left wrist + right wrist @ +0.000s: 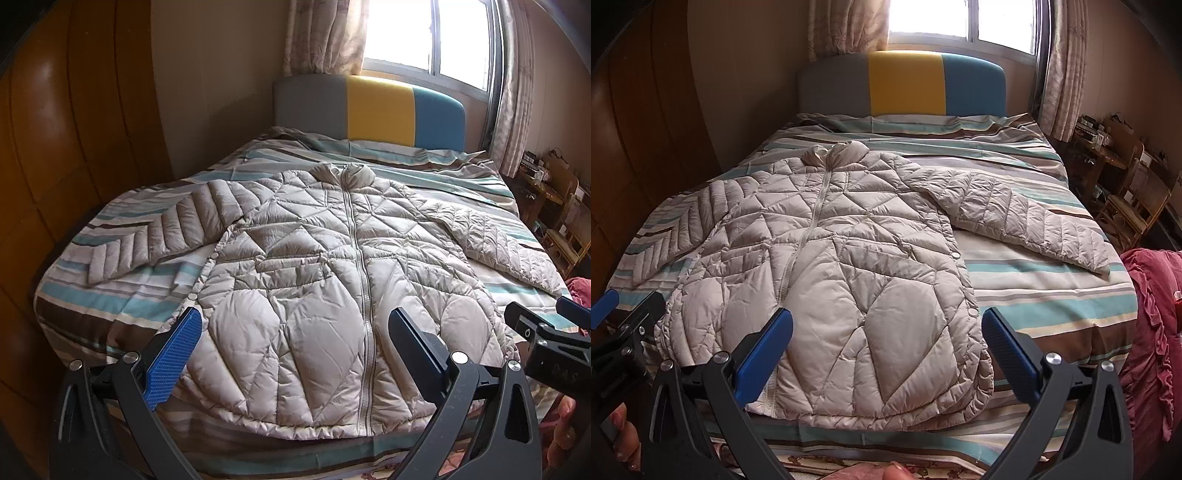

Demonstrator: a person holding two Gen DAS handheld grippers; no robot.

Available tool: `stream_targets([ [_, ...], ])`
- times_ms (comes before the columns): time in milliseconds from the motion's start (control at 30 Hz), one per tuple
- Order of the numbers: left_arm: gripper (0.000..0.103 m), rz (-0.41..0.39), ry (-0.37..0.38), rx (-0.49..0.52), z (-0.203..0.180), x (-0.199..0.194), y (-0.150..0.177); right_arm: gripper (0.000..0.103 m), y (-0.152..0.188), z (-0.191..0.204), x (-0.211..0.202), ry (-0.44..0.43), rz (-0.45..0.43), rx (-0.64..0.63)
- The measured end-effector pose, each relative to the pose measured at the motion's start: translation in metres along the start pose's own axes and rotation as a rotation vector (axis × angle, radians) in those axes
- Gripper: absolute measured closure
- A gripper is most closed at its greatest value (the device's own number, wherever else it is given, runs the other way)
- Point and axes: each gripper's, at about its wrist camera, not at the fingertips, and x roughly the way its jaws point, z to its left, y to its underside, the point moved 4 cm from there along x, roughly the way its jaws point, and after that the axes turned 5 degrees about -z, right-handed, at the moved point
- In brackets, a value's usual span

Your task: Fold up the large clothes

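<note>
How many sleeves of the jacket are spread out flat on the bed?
2. One sleeve lies toward the wardrobe side, the other sleeve toward the chair side. Neither is folded in yet.

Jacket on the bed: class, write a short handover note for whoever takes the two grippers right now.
Left gripper: open, empty, above the hem of the jacket.
Right gripper: open, empty, above the hem on the jacket's right side.
The jacket lies flat on the striped bed, front up, zipped, collar toward the headboard. Both sleeves are spread out to the sides.
Done: the jacket is laid out.
Left: every fold. No fold shows yet. Probably start by bringing a sleeve in over the body.
</note>
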Motion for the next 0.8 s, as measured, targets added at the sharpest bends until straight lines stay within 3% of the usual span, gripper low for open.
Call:
stream_targets([
  [333, 0.003, 0.112, 0.073, -0.026, 0.002, 0.034, 0.008, 0.002, 0.002, -0.024, 0.026, 0.052, 0.023, 0.031],
  [500, 0.003, 0.082, 0.027, 0.002, 0.005, 0.049, 0.006, 0.002, 0.003, -0.033, 0.043, 0.057, 0.016, 0.031],
  [600, 0.003, 0.047, 0.000, 0.036, 0.008, 0.064, 0.001, 0.002, 0.005, -0.042, 0.062, -0.085, 0.013, 0.087],
  [633, 0.003, 0.050, -0.018, 0.050, 0.010, 0.071, 0.000, 0.002, 0.007, -0.046, 0.068, -0.096, 0.031, 0.100],
  [800, 0.003, 0.066, -0.100, 0.098, 0.022, 0.120, -0.004, 0.002, 0.014, -0.083, 0.106, 0.004, 0.074, 0.152],
])
